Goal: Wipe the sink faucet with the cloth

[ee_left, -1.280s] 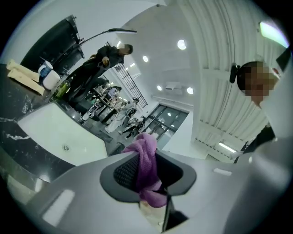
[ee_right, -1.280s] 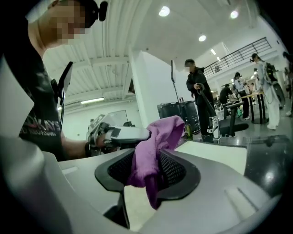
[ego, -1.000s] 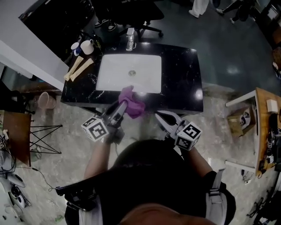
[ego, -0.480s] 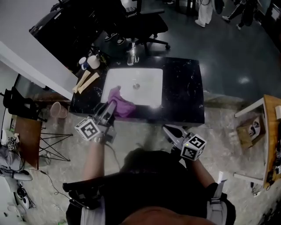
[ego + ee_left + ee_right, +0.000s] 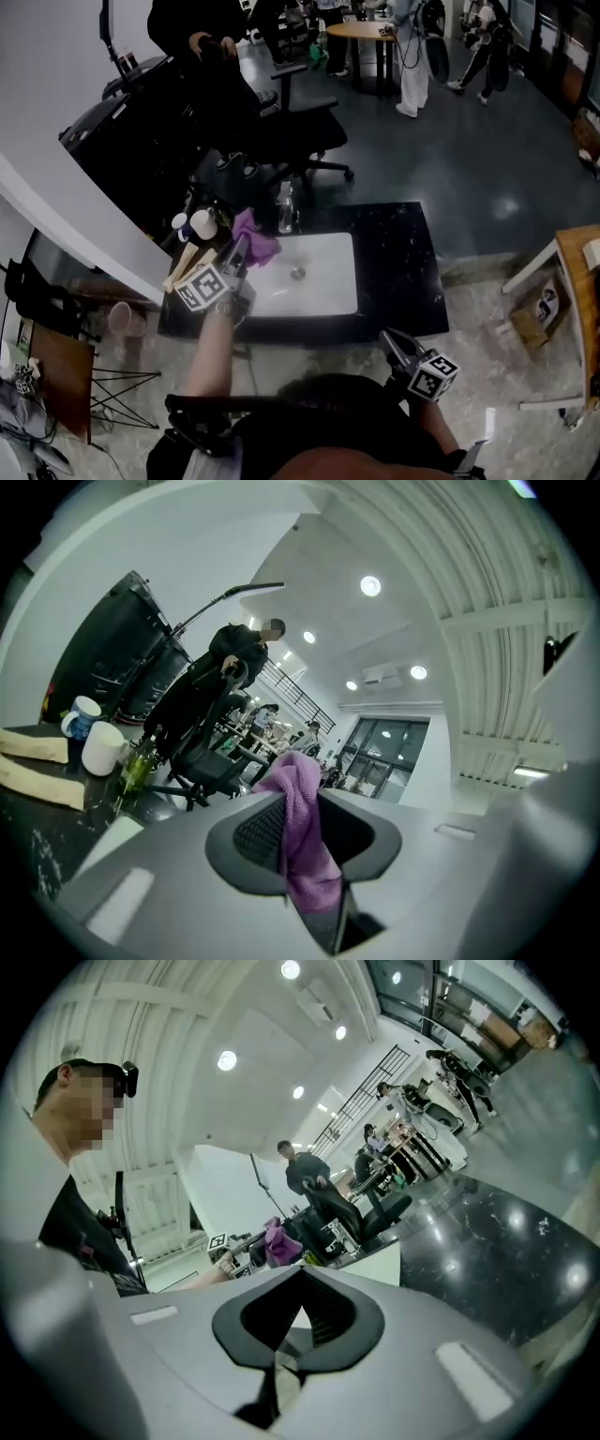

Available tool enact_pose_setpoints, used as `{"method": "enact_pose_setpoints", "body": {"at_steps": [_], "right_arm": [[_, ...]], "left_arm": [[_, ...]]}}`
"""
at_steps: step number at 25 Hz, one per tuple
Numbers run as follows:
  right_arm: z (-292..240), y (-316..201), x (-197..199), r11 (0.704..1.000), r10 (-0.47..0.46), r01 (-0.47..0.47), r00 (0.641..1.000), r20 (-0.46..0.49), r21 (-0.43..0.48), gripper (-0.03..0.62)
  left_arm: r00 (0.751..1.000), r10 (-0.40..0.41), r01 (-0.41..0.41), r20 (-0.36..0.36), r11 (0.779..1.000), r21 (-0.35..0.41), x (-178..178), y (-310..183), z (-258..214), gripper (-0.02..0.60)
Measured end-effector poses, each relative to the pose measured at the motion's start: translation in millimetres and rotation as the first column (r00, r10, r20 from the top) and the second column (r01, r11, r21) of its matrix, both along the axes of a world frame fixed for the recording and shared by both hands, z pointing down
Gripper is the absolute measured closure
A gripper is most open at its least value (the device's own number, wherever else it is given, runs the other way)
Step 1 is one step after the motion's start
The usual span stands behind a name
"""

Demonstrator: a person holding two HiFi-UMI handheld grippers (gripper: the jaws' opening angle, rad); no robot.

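Note:
My left gripper [image 5: 241,247] is shut on a purple cloth [image 5: 255,233], which hangs bunched between its jaws [image 5: 298,841]. It is held over the back left corner of the white sink basin [image 5: 314,281], just left of the chrome faucet [image 5: 286,211]; I cannot tell whether cloth and faucet touch. My right gripper [image 5: 391,337] hangs shut and empty in front of the black counter [image 5: 403,267], near my body. In the right gripper view [image 5: 289,1340] the jaws are pressed together, and the purple cloth [image 5: 278,1241] shows far off.
Two mugs [image 5: 192,224] and two pale wooden pieces [image 5: 190,259] lie on the counter left of the basin. A black office chair [image 5: 291,136] and a person in dark clothes [image 5: 192,28] are behind the counter. A wooden table [image 5: 577,309] is at the right.
The left gripper carried the cloth from the sink's front edge across the basin to its back left, next to the faucet. The right gripper drew back from the counter toward my body.

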State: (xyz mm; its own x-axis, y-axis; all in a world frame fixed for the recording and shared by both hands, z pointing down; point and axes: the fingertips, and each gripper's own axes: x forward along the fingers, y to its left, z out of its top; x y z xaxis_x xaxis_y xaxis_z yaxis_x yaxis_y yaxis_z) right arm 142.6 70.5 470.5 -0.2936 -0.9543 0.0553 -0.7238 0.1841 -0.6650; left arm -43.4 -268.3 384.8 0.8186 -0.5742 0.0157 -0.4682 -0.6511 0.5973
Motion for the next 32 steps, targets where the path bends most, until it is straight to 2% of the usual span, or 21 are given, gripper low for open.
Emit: {"method": "enact_pose_setpoints", "body": {"at_steps": [9, 13, 21, 26, 32], "right_arm": [[-0.1, -73.2, -15.9, 0.991, 0.131, -0.131, 0.990, -0.049, -0.015, 0.583], [16.3, -101.2, -28.6, 0.987, 0.142, -0.144, 0.989, -0.030, -0.070, 0.583], [25.1, -135.7, -42.9, 0.974, 0.155, -0.169, 0.983, -0.096, -0.154, 0.583], [35.3, -130.5, -35.9, 0.955, 0.212, -0.227, 0.973, -0.091, -0.192, 0.583], [38.9, -126.1, -27.1, 0.937, 0.265, -0.276, 0.961, -0.079, -0.212, 0.583]], "left_arm": [[0.997, 0.074, -0.075, 0.015, 0.997, 0.032, 35.6, -129.9, 7.5, 0.489], [0.997, 0.076, -0.075, 0.029, 0.997, -0.024, 47.6, -174.5, 42.2, 0.489], [0.996, 0.085, -0.081, 0.022, 0.986, -0.145, 82.0, -249.0, 106.0, 0.489], [0.986, 0.148, -0.130, 0.080, 0.972, -0.198, 106.7, -262.6, 151.4, 0.489], [0.948, 0.239, -0.183, 0.210, 0.950, -0.252, 135.3, -240.0, 213.4, 0.489]]}}
